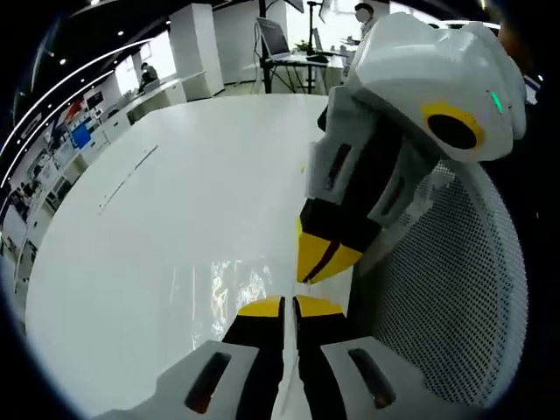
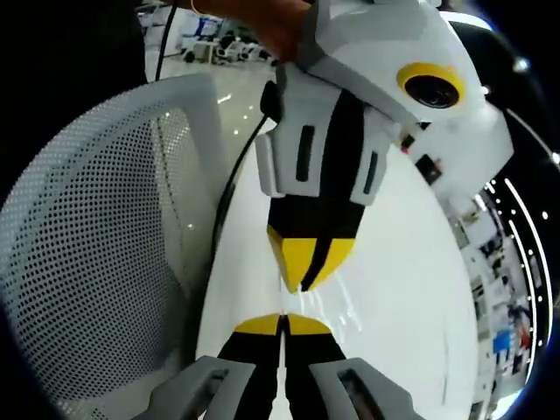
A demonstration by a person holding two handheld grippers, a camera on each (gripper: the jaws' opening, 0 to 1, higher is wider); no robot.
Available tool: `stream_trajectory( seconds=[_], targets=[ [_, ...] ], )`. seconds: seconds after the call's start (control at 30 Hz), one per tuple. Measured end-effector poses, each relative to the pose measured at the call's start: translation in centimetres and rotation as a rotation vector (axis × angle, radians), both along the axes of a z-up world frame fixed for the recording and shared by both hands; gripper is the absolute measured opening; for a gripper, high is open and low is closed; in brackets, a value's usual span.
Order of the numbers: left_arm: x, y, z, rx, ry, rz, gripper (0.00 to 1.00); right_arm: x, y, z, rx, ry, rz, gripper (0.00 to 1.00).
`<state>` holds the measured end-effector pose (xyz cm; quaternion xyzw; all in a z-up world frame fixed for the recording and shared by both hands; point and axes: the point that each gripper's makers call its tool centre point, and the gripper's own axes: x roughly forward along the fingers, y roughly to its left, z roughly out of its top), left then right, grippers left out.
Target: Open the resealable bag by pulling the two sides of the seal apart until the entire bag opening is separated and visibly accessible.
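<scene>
Resealable bag (image 1: 229,284) is lying flat on the white counter (image 1: 149,227), close to the counter's near edge beside the mesh chair back (image 1: 455,289). It is showing as clear, glossy film with bright wrinkled reflections; the counter is reading straight through it. Contents and seal line cannot be made out. In the right gripper view the bag (image 2: 337,306) is appearing as a faint shiny patch just past the fingertips.

Left gripper (image 1: 290,305) is pointing along the counter, its yellow-tipped fingers (image 1: 261,307) pressed together with a thin pale edge running between them, apparently the bag's film, though the contact is too fine to confirm. Right gripper (image 1: 322,262) is coming in from the right, tips closed and meeting the left's almost nose to nose.

Right gripper view is mirroring this: right gripper (image 2: 283,325) fingers closed narrow, left gripper (image 2: 306,262) opposite, tips closed. Whether the right fingers are pinching film cannot be told. A hand (image 2: 280,26) is gripping the left gripper's body. A black cable (image 2: 229,188) is running beside the chair back (image 2: 96,254).
</scene>
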<state>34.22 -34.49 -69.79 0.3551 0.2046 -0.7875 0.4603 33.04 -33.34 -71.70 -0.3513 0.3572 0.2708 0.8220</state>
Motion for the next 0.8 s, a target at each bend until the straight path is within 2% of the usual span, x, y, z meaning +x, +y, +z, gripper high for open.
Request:
stream_trajectory(
  seconds=[0.5,0.7,0.77,0.8],
  targets=[
    [0.6,1.3,-1.6,0.088,0.019,0.057,0.00,0.2,0.8,0.2,-0.013,-0.007,0.040,0.00],
    [1.7,0.3,-0.8,0.014,-0.018,0.114,0.00,0.0,0.9,0.1,-0.006,-0.003,0.033,0.00],
    [2.2,-0.2,0.0,-0.028,-0.046,0.131,0.00,0.1,0.8,0.1,-0.003,-0.005,0.025,0.00],
    [2.5,-0.7,0.7,-0.073,-0.063,0.139,0.00,0.1,0.7,0.2,-0.003,-0.008,0.020,0.00]
  ],
)
